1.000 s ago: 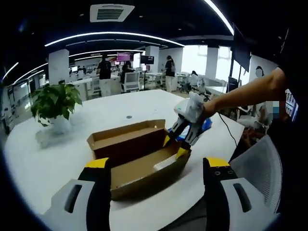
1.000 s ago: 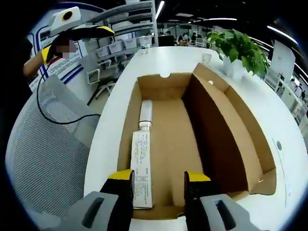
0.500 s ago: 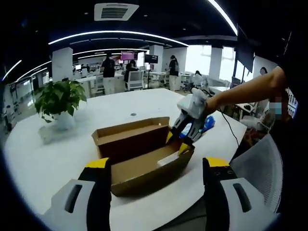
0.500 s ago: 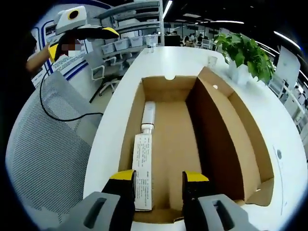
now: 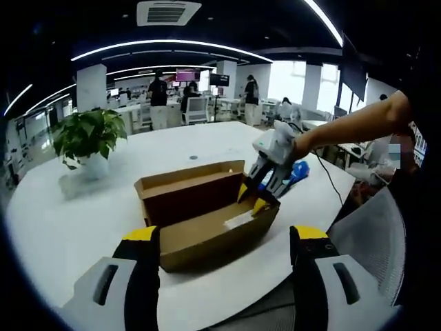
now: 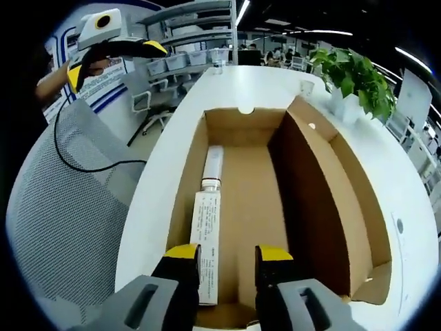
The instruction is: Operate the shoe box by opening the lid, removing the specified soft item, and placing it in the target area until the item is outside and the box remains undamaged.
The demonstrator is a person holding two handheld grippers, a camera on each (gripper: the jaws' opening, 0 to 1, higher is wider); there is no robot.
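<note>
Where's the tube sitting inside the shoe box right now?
In the right gripper view, the tube lies flat on the shoe box floor along its left wall, near end just ahead of the right gripper.

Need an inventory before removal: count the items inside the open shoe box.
1: a white tube lies along the left wall of the shoe box, just ahead of the right gripper. Nothing else shows inside.

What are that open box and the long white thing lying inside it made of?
The shoe box looks like plain brown cardboard, matte, with folded flaps and raw cut edges. The tube inside looks like soft white plastic with a smooth printed skin and a paler cap, though the look alone cannot settle it.
</note>
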